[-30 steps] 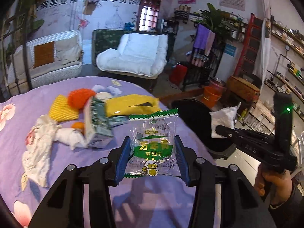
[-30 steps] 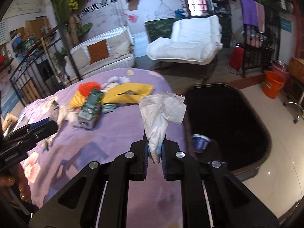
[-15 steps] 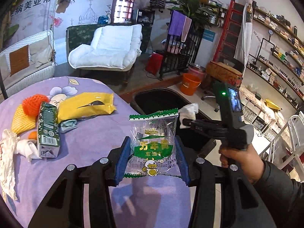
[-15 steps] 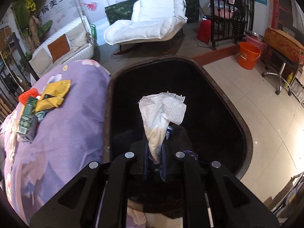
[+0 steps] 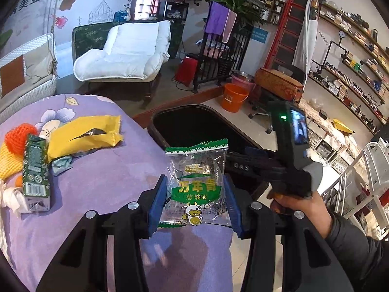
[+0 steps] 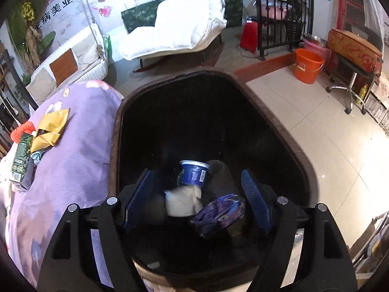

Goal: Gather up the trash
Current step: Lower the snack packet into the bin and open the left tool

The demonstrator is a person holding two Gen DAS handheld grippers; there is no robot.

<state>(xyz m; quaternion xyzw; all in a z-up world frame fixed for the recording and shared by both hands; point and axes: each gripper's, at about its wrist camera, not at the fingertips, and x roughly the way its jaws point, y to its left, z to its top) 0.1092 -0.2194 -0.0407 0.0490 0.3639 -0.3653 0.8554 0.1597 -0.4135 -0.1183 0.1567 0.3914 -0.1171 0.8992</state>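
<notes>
My left gripper (image 5: 195, 192) is shut on a clear snack wrapper with green print (image 5: 197, 182), held above the purple table's right edge (image 5: 116, 177). My right gripper (image 6: 195, 194) is open and empty, directly over the black trash bin (image 6: 279, 126). A white tissue (image 6: 182, 200) lies in the bin beside a blue cup (image 6: 193, 172) and a purple wrapper (image 6: 218, 213). In the left wrist view the right gripper (image 5: 250, 157) hangs over the bin (image 5: 194, 126). A yellow wrapper (image 5: 82, 133), a green carton (image 5: 35, 168) and crumpled tissue (image 5: 12, 198) lie on the table.
An orange net (image 5: 20, 137) and a yellow sponge-like piece (image 5: 7, 158) lie at the table's left. On the floor past the bin stand an orange bucket (image 6: 307, 65), a rolling stool (image 6: 350, 77) and a white lounge chair (image 6: 175, 31).
My right gripper opened and let the white tissue drop into the bin. My left gripper, still holding the snack wrapper, moved right toward the bin.
</notes>
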